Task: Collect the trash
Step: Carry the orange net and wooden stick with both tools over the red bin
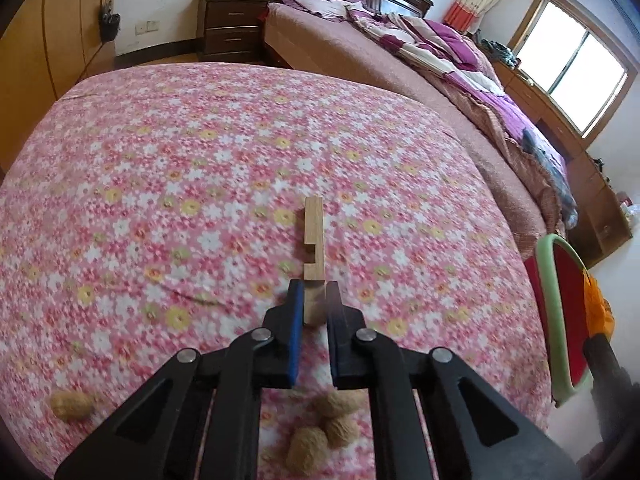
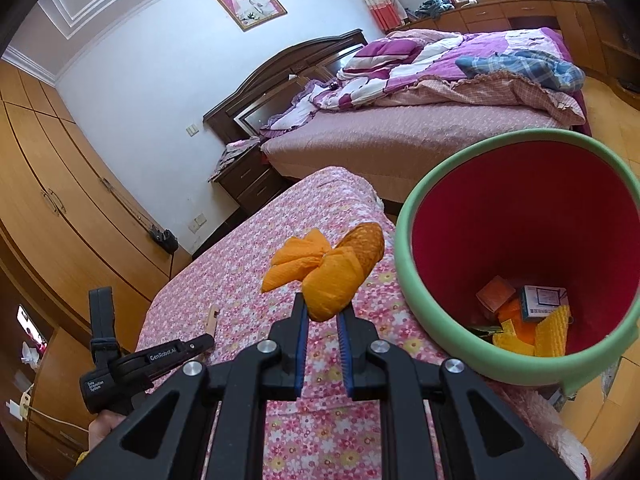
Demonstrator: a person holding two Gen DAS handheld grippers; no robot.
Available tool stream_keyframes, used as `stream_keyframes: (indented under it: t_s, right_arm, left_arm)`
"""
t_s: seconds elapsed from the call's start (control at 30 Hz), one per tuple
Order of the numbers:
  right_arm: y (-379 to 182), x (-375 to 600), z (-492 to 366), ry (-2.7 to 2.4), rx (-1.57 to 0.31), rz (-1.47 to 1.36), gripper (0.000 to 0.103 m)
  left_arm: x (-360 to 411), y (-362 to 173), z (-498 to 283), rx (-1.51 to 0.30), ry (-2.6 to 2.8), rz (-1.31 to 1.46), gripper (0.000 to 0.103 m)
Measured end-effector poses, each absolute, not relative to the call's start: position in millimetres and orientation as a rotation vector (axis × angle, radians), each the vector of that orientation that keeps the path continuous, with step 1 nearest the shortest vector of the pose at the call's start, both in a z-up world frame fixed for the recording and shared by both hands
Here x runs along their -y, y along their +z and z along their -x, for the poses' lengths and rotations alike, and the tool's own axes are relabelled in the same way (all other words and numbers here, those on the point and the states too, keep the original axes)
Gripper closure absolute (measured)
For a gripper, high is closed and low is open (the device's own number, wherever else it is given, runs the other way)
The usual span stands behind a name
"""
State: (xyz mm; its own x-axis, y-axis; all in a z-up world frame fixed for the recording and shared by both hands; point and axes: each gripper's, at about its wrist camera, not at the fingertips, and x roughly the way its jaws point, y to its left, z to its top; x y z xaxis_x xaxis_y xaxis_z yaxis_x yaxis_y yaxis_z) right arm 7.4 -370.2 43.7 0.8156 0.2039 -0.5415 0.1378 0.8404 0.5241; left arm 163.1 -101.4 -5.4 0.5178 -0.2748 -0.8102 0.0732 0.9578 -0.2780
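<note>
Left gripper [image 1: 313,300] clenched on wooden piece [image 1: 313,240], apparently just above floral cloth [image 1: 180,168]; peanuts [image 1: 328,428] lie near beneath. Right wrist view: right gripper [image 2: 324,312] grasps orange tissue [image 2: 320,276] just beside red bin [image 2: 404,248], above the cloth.

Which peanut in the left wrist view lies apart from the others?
The peanut at far left, alone on the floral cloth. The other three sit clustered together below the left gripper, which grips the wooden piece.
</note>
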Motion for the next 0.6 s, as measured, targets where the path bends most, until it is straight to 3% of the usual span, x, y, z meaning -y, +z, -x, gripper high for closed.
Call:
stream_keyframes:
  t_s: [0.6]
  right_arm:
    - [50, 420, 42, -0.108, -0.553, -0.625, 0.087]
  left_arm:
    - [187, 41, -120, -0.938, -0.489, 0.144, 0.093]
